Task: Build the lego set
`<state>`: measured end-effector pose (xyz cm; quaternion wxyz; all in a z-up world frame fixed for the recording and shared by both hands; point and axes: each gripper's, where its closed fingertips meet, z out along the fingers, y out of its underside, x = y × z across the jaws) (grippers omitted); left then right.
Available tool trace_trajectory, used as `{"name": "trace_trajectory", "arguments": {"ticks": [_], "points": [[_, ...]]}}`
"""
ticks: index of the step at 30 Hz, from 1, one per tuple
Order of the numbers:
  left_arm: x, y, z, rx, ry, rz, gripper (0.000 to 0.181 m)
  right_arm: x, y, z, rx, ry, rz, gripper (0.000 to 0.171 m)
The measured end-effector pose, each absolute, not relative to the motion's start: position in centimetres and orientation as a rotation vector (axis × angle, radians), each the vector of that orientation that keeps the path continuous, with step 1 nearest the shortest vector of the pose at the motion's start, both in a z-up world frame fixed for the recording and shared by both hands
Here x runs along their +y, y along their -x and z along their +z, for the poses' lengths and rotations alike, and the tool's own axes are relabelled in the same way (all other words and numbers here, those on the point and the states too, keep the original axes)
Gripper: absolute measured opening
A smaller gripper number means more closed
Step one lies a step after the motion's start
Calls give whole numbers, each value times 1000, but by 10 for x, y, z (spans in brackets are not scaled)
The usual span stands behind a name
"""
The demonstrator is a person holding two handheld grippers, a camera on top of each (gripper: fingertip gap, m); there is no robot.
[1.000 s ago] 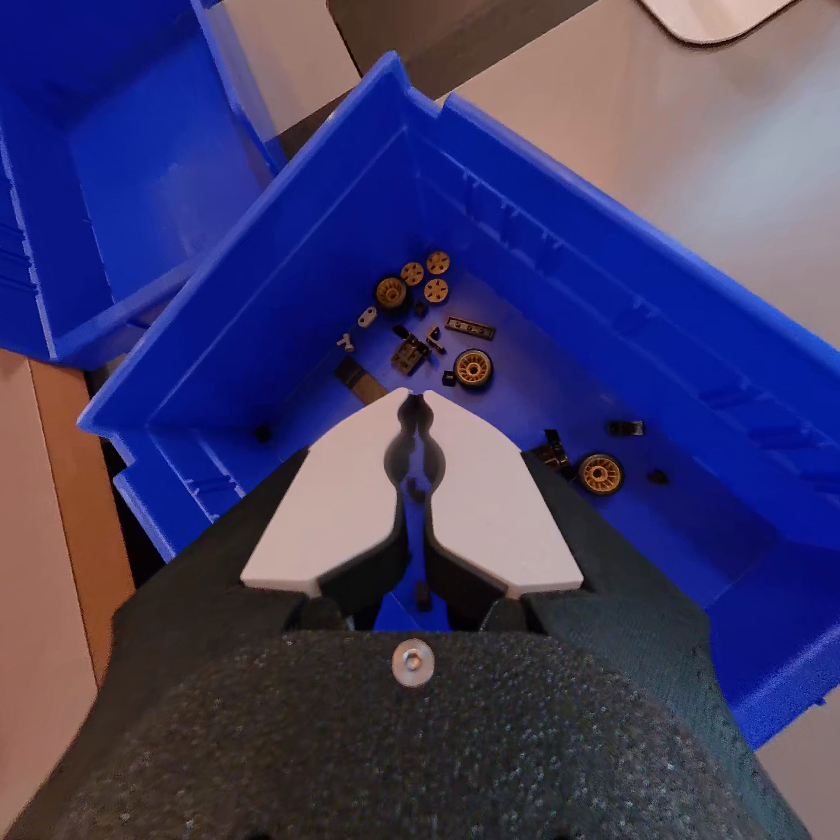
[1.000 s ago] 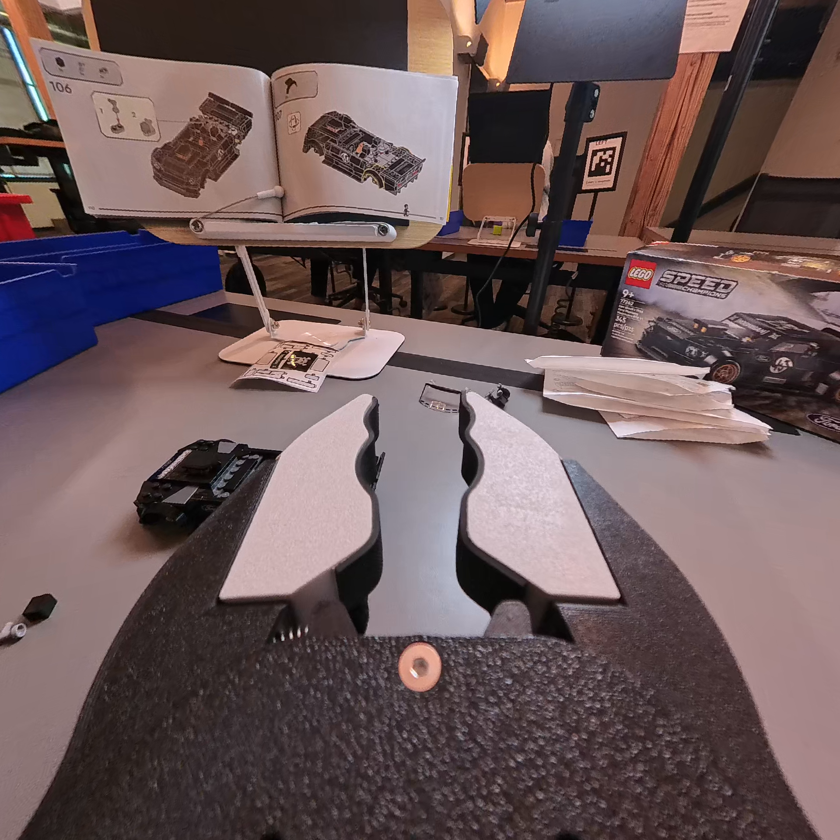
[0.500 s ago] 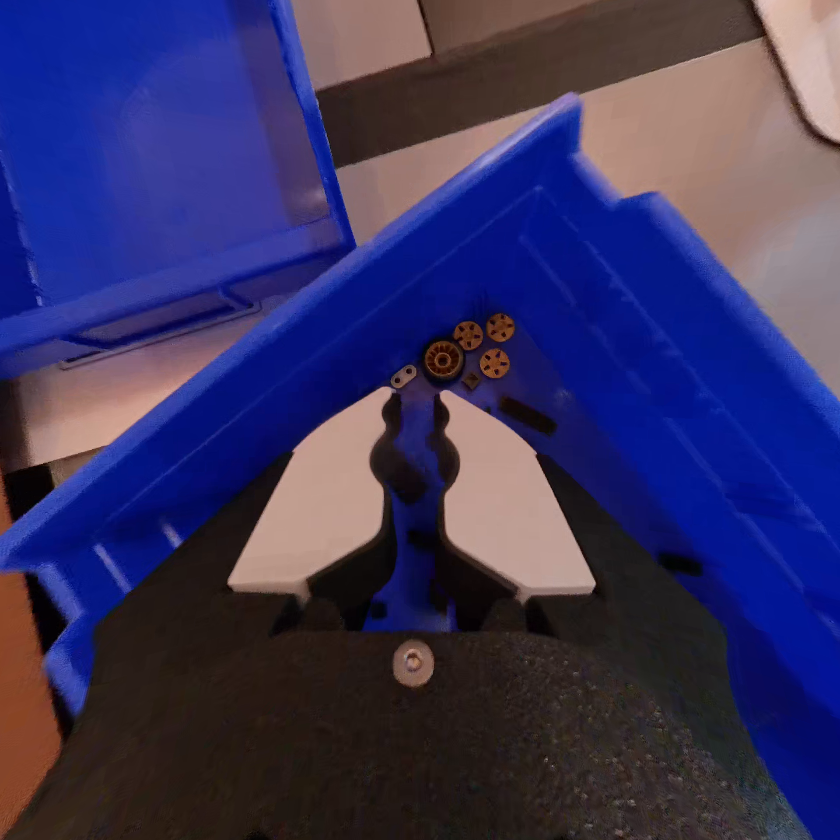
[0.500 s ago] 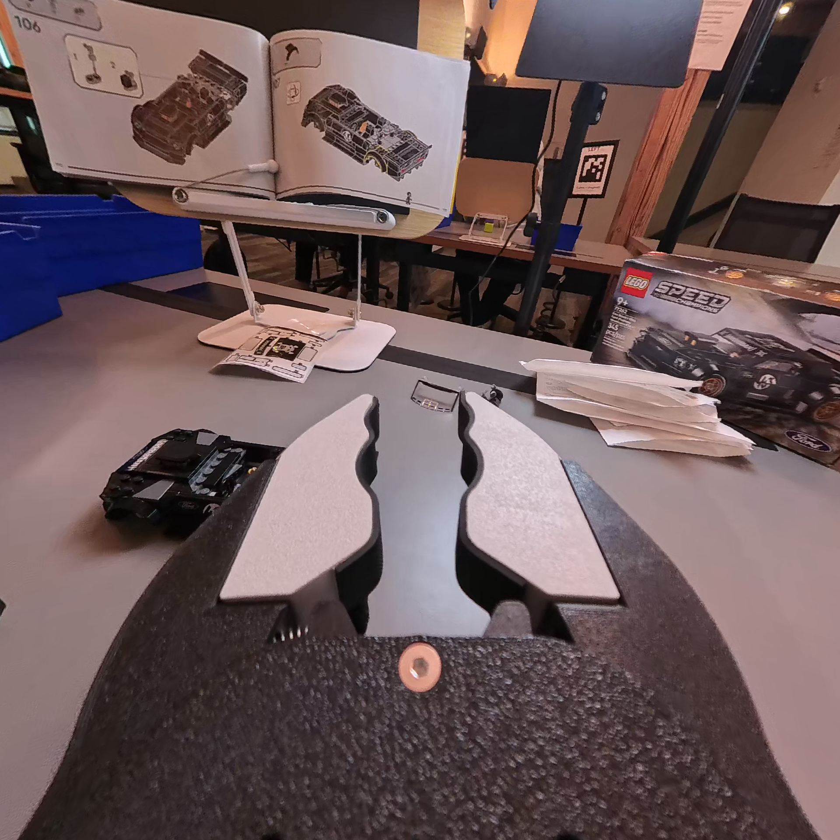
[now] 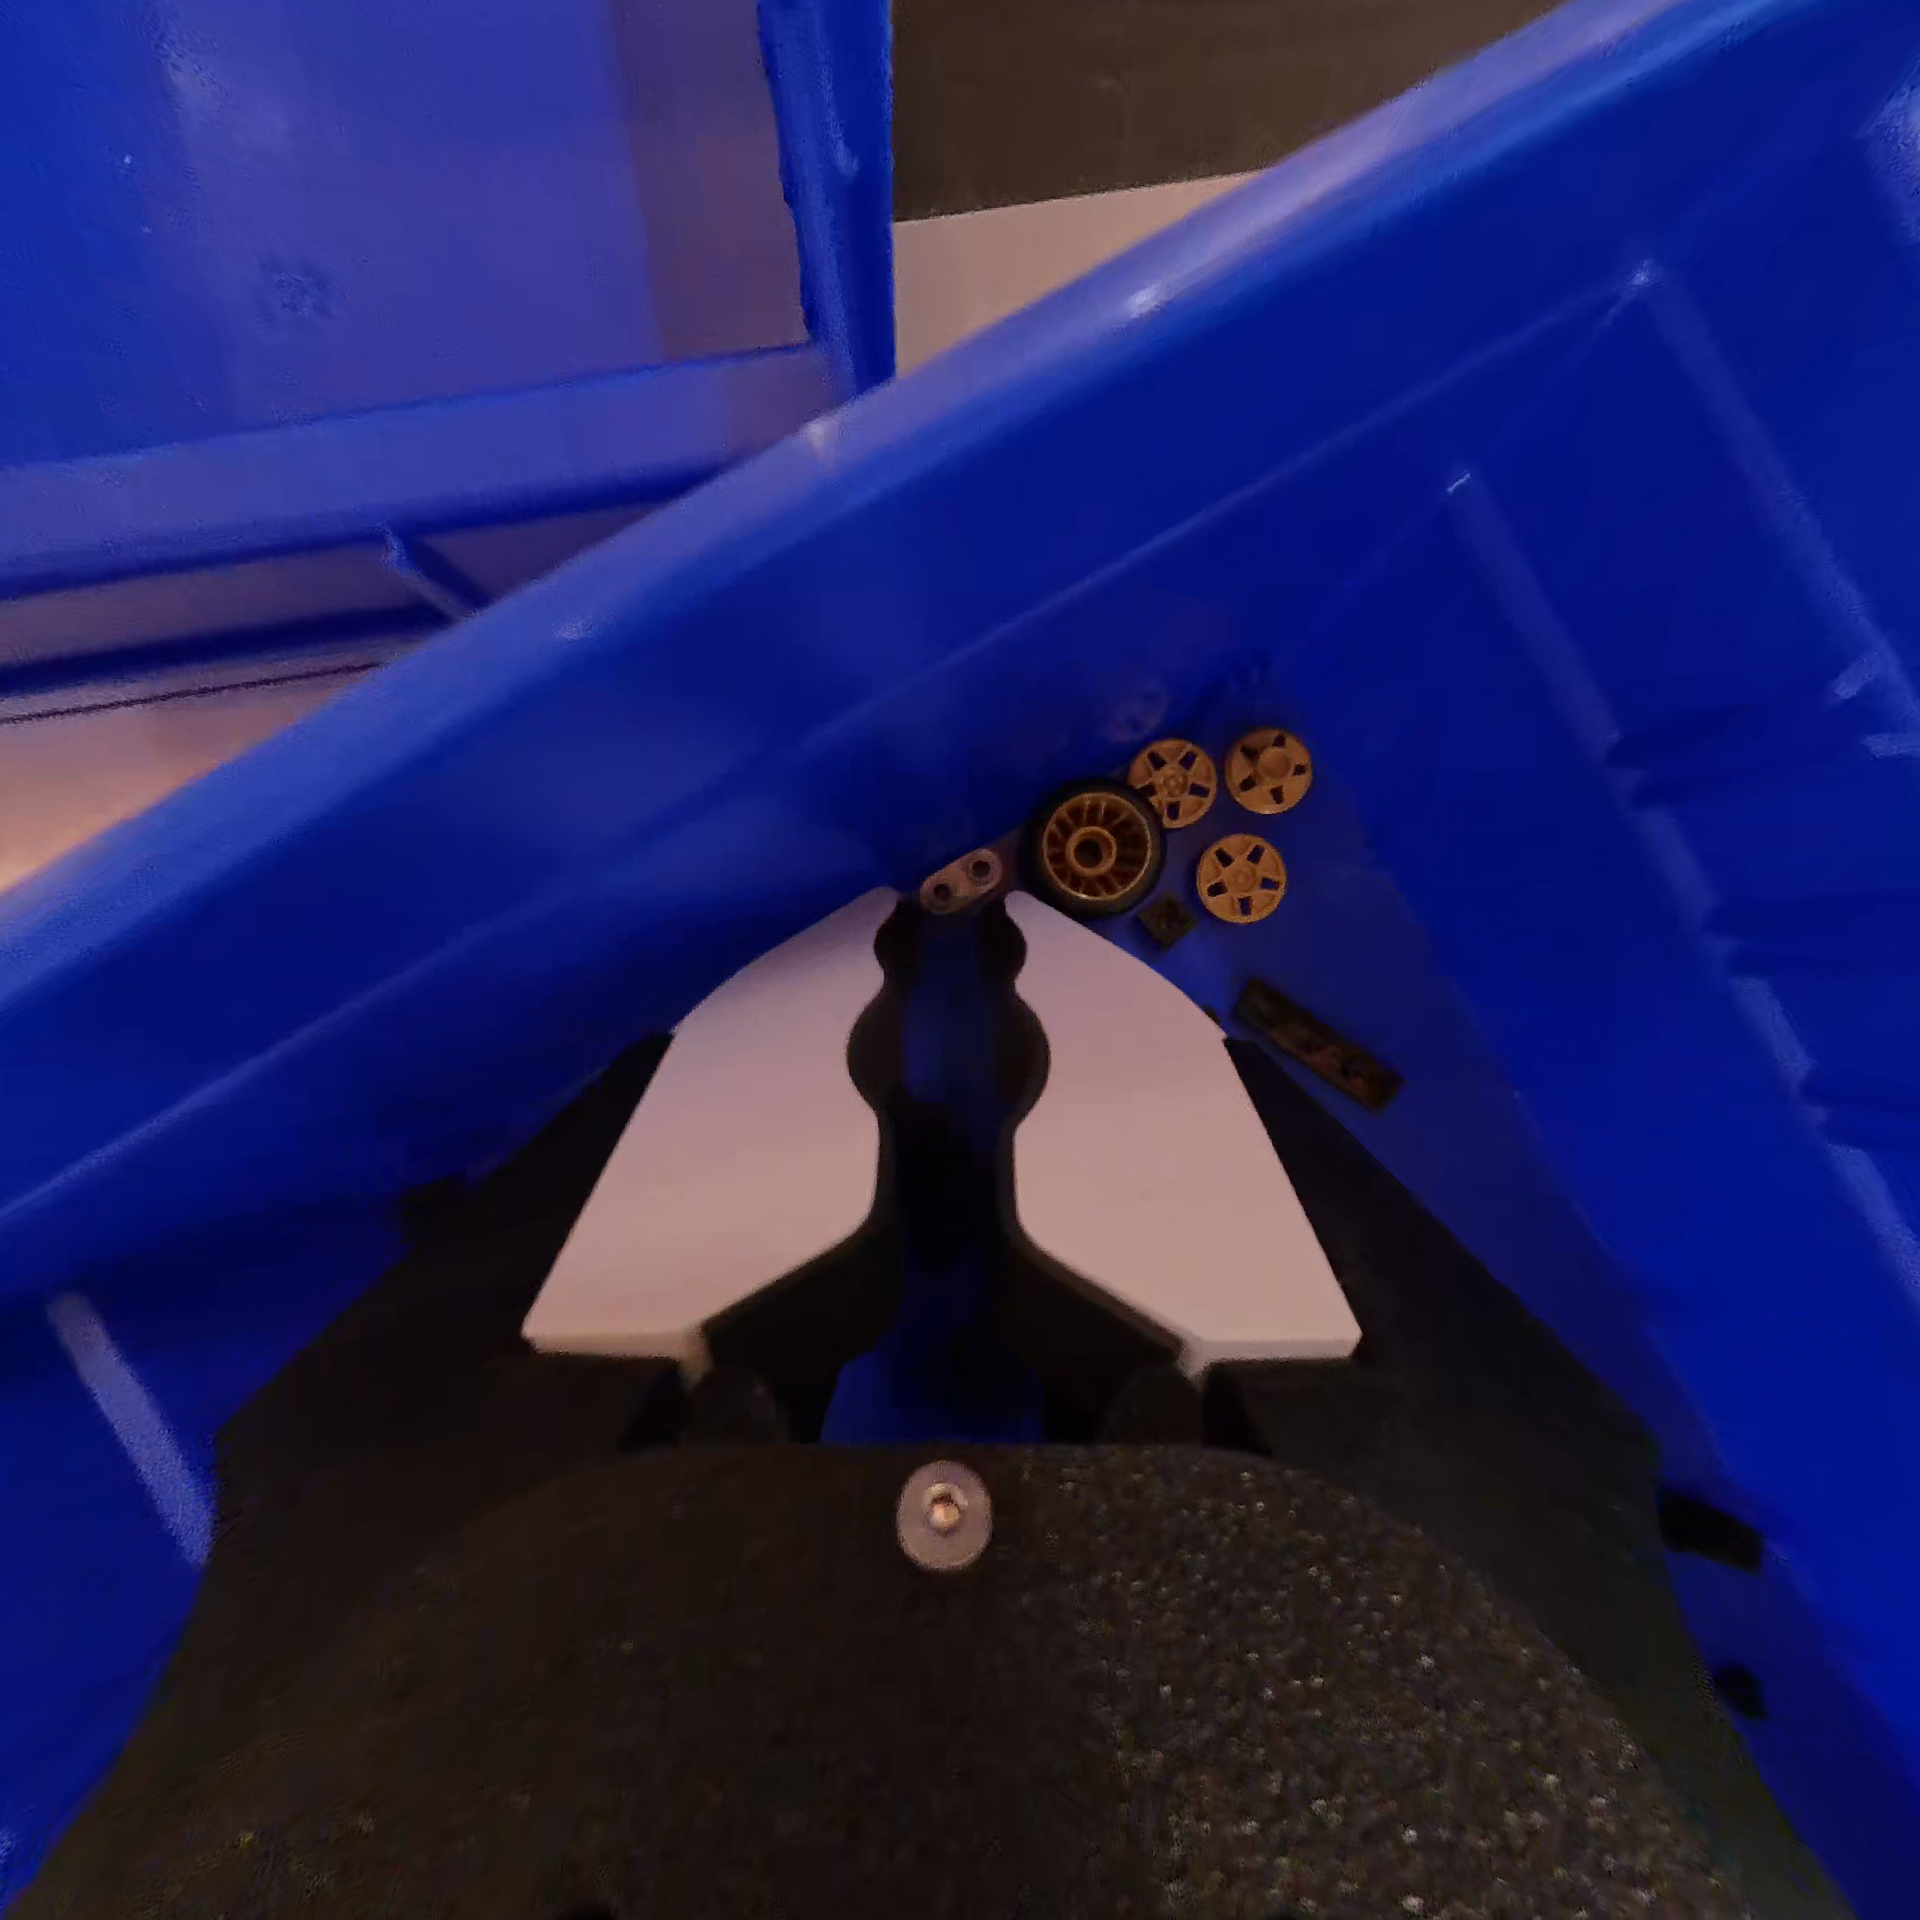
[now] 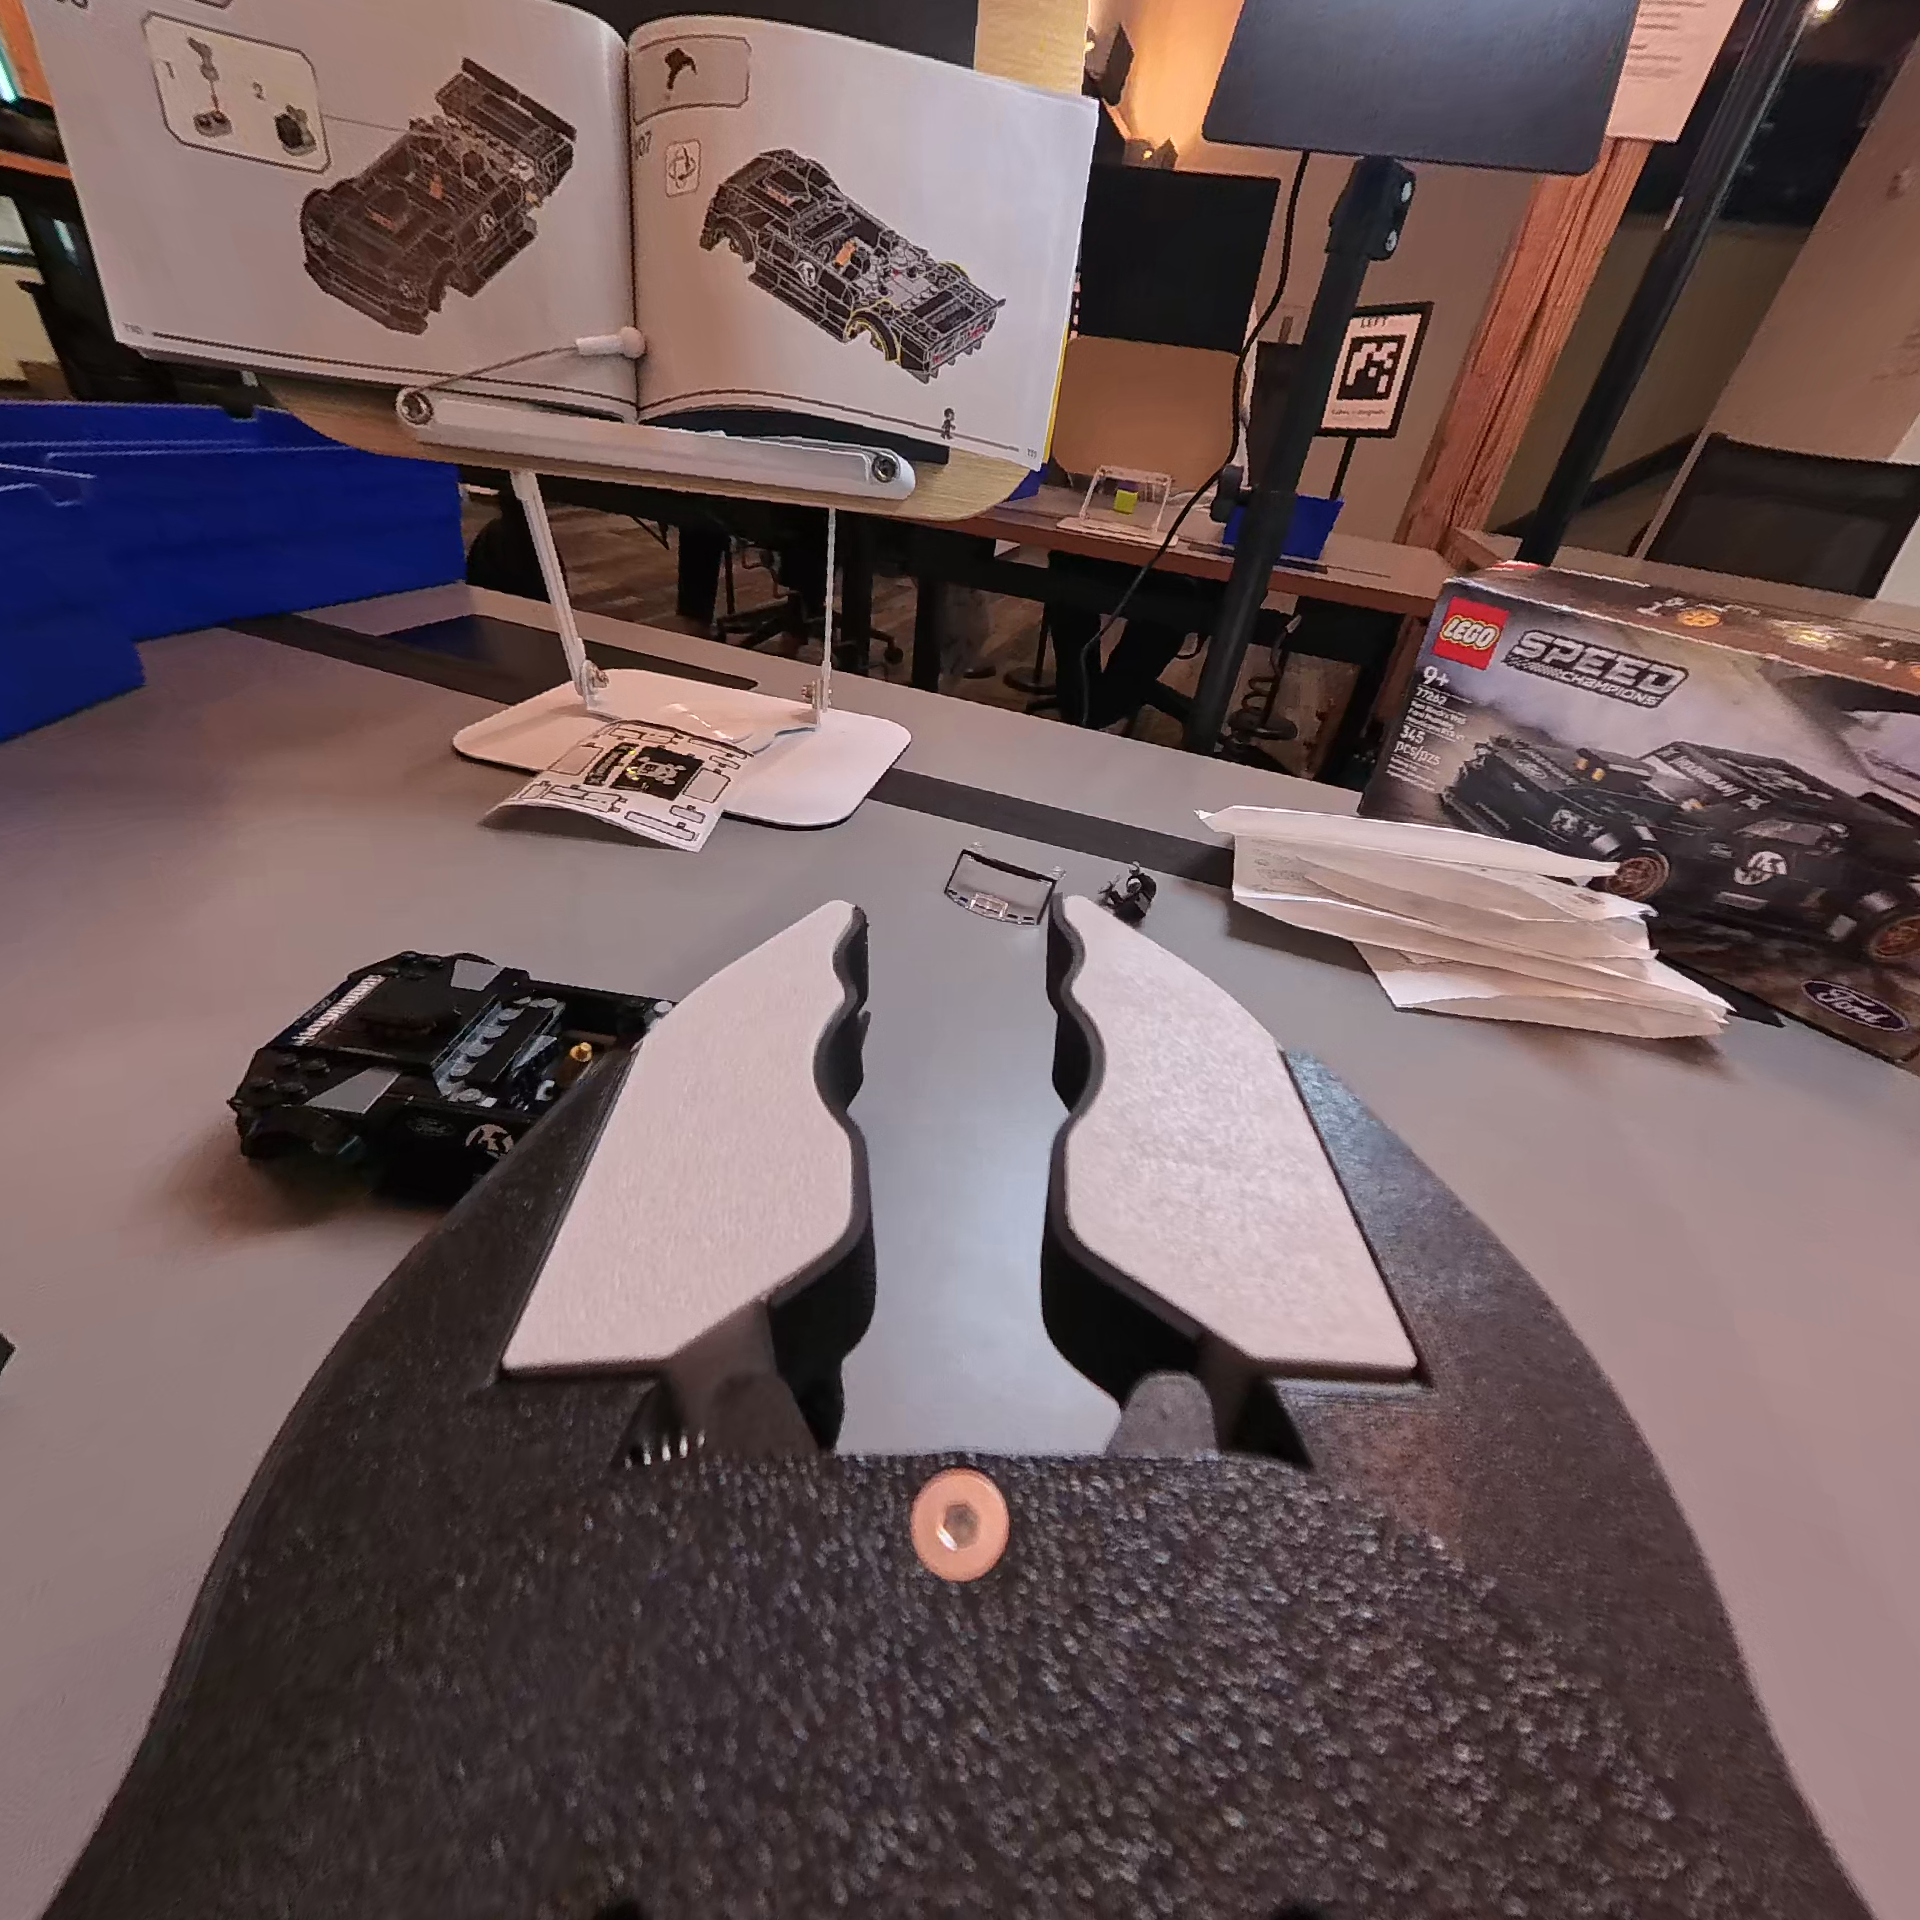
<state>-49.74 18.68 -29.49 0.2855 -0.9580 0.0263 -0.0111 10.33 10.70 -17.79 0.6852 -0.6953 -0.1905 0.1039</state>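
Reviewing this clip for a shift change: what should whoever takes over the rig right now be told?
Left gripper: slightly open, empty, deep in the blue bin, tips right at a small grey link piece beside the gold wheel and three gold hubcaps.
Right gripper: open, empty, above the grey table.
Done: black car body partly built, no wheels visible on it.
Left: pick the bin part, then follow the instruction booklet.

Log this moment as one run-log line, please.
left claw: open, in blue plastic bin, tips at small grey two-hole piece | right claw: open, empty, over grey table | black partly built car: untouched
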Motion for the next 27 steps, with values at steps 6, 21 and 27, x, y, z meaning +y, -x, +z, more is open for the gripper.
{"name": "trace_trajectory", "arguments": {"ticks": [6,21,27], "points": [[193,494,-294,-33,2503,-54,22,106,-102,-177,-425,1558,257,33],[204,509,-291,-150,2409,185,6,96,-113,-169,-377,1531,336,33],[183,503,-247,-136,2284,78,1,96,-113,-167,-363,1525,373,33]]}}
